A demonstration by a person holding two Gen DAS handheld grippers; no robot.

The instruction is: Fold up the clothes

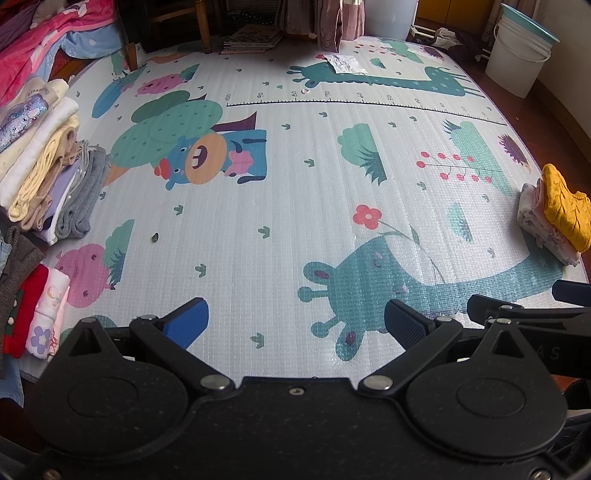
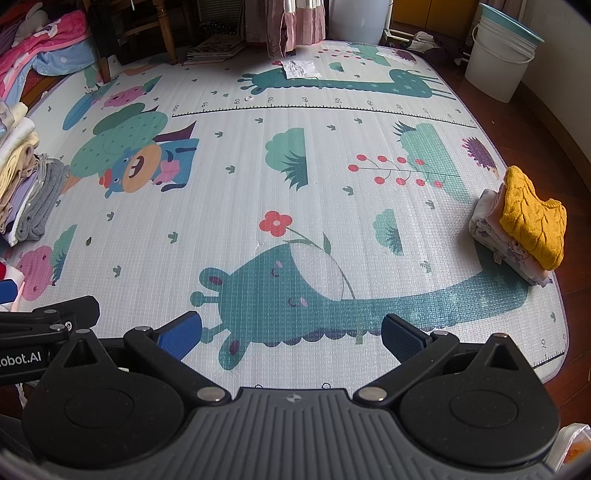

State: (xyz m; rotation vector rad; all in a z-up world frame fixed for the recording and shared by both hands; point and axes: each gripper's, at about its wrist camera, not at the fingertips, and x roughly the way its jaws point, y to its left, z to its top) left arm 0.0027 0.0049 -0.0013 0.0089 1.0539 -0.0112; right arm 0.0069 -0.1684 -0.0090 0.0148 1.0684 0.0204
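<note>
My left gripper (image 1: pixel 295 325) is open and empty above the cartoon play mat (image 1: pixel 295 184). My right gripper (image 2: pixel 291 332) is open and empty beside it, over the teal giraffe print; it shows at the right edge of the left wrist view (image 1: pixel 524 314). A heap of clothes (image 1: pixel 48 166) lies at the mat's left edge, also in the right wrist view (image 2: pixel 26 192). A small folded stack topped by a yellow knit sweater (image 2: pixel 532 218) sits at the mat's right edge; it shows in the left wrist view too (image 1: pixel 565 214).
A white bucket (image 2: pixel 498 55) stands on the wood floor at the back right. A pink and blue blanket (image 1: pixel 55 33) lies at the back left by chair legs (image 1: pixel 203 26). A crumpled paper (image 2: pixel 299 68) and books (image 1: pixel 251 38) lie at the mat's far edge.
</note>
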